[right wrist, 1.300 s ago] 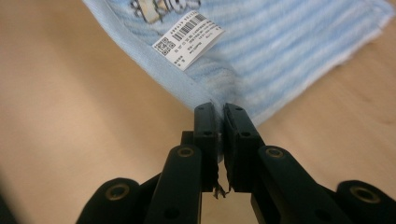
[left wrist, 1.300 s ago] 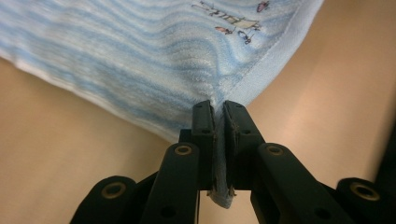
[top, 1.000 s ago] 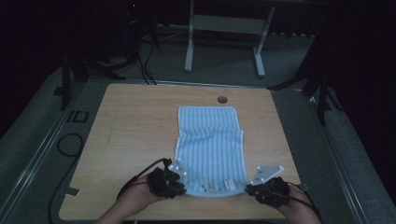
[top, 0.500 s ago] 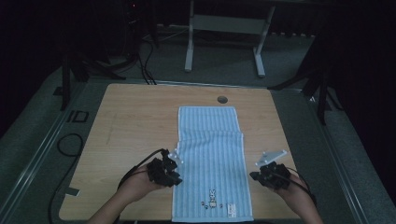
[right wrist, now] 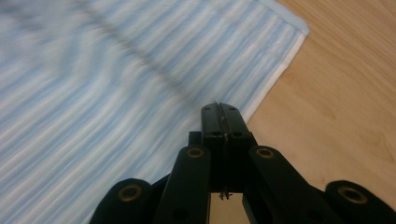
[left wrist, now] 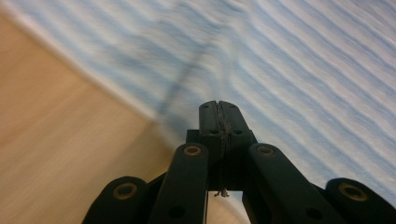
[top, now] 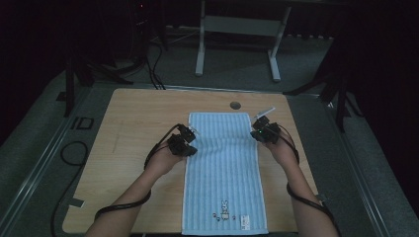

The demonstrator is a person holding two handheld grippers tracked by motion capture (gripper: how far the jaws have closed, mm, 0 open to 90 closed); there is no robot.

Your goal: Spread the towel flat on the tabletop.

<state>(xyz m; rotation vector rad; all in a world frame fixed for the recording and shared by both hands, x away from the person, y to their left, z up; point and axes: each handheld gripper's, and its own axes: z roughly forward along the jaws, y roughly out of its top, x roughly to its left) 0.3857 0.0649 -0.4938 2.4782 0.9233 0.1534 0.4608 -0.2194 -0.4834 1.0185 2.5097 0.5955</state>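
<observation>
Starting at the left of the high view, we see a black cable [top: 74, 163] looping on the grey floor beside the wooden surface [top: 133, 123], and a small strip of tape [top: 75, 202] near the surface's near left corner. Our left forearm comes in from the bottom, its own cable trailing along it.

Our left hand-held gripper [top: 190, 133] sits at the left long edge of the towel [top: 222, 168], in its far half. In the left gripper view the two black jaws of this hand-held gripper [left wrist: 218, 108] are pressed together with nothing between them, tips over the striped cloth just inside its edge, bare wood off to the left.

The towel itself lies flat down the middle of the surface, pale blue with fine stripes, its long side running away from us. A small rabbit motif [top: 225, 210] and a tag [top: 243, 220] sit near its near end. Beyond its far end a round hole [top: 235, 105] shows in the surface, apart from the cloth.

Our right hand-held gripper [top: 258, 126] is at the right long edge, close to the far right corner. In the right gripper view its jaws [right wrist: 219, 108] are likewise closed on nothing, tips at the towel's white hem, the corner ahead. Nothing lies between either hand-held gripper and the cloth.

Behind the surface stands a grey metal frame [top: 237, 24] on the floor.
</observation>
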